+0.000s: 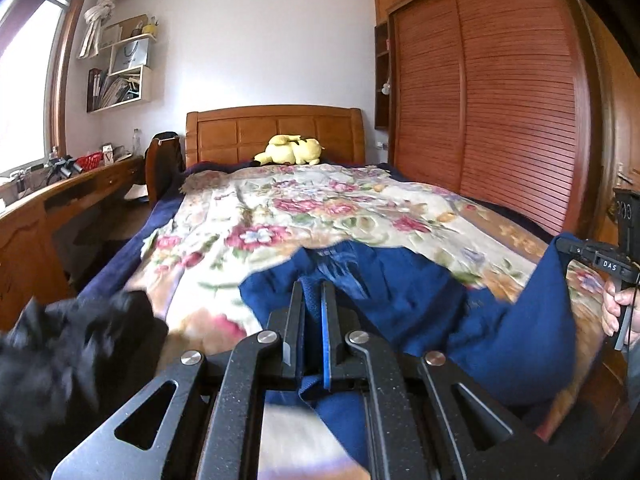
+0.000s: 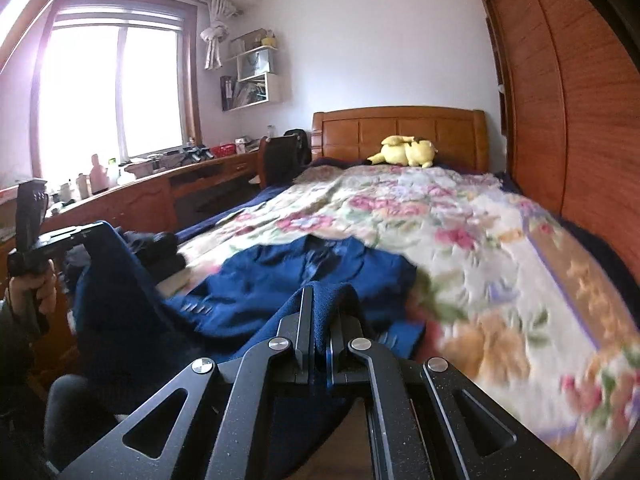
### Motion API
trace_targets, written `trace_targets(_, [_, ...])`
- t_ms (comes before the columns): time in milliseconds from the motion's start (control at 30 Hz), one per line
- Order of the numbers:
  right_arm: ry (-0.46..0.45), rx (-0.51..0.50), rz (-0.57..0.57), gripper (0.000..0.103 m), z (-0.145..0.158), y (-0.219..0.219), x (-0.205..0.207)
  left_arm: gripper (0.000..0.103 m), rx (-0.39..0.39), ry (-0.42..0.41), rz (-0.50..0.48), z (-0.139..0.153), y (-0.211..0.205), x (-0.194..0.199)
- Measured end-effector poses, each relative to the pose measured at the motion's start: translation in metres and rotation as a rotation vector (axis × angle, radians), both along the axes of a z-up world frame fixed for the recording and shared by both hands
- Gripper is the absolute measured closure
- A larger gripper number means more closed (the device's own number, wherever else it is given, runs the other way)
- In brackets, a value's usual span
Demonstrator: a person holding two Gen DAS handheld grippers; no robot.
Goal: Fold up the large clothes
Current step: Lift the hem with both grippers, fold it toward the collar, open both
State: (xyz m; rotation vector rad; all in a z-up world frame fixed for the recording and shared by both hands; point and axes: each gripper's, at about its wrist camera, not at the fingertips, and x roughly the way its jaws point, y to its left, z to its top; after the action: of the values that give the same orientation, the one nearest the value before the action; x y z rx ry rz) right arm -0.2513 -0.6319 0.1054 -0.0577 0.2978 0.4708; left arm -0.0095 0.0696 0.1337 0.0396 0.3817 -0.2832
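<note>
A large navy blue garment (image 1: 404, 284) lies on the floral blanket (image 1: 304, 208) at the foot of the bed. My left gripper (image 1: 311, 292) is shut on one edge of it, blue cloth pinched between the black fingers. In the right wrist view my right gripper (image 2: 325, 300) is shut on another edge of the same garment (image 2: 288, 268), the cloth bunched over its tips. Both held edges are lifted off the bed and the garment sags between them. Each view shows the other gripper at its side, my right gripper (image 1: 576, 249) and my left gripper (image 2: 86, 236), held by a hand.
A black garment (image 1: 68, 344) lies heaped at the bed's left edge. A yellow plush toy (image 1: 290, 150) rests by the wooden headboard (image 1: 276, 128). A wooden desk (image 1: 52, 208) with clutter runs along the left under the window, and a slatted wardrobe (image 1: 500, 112) stands close on the right.
</note>
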Motion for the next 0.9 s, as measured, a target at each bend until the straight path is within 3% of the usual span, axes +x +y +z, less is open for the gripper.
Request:
trace_targets(333, [0.070, -0.119, -0.117, 0.100, 0.004, 0.044, 0.206, 0.096, 0.078, 0.055, 0.101, -0.004, 0.002, 0.173])
trace_targets(567, [0.038, -0.121, -0.329, 0.100, 0.021, 0.040, 0.337, 0.096, 0.165, 0.036, 0.241, 0.007, 0.010, 0.281])
trace_targets(700, [0.123, -0.104, -0.442, 0.100, 0.004, 0.044, 0.383, 0.083, 0.159, 0.128, 0.183, -0.009, 0.009, 0.312])
trace_targets(800, [0.210, -0.105, -0.421, 0.081, -0.010, 0.055, 0.403, 0.062, 0.161, 0.144, 0.159, -0.022, 0.009, 0.308])
trace_targets(867, [0.193, -0.119, -0.400, 0.035, -0.017, 0.061, 0.399, 0.058, 0.138, 0.167, 0.132, -0.030, 0.010, 0.302])
trace_targets(900, [0.197, -0.128, -0.380, 0.029, -0.020, 0.065, 0.396, 0.055, 0.142, 0.180, 0.119, -0.036, 0.008, 0.298])
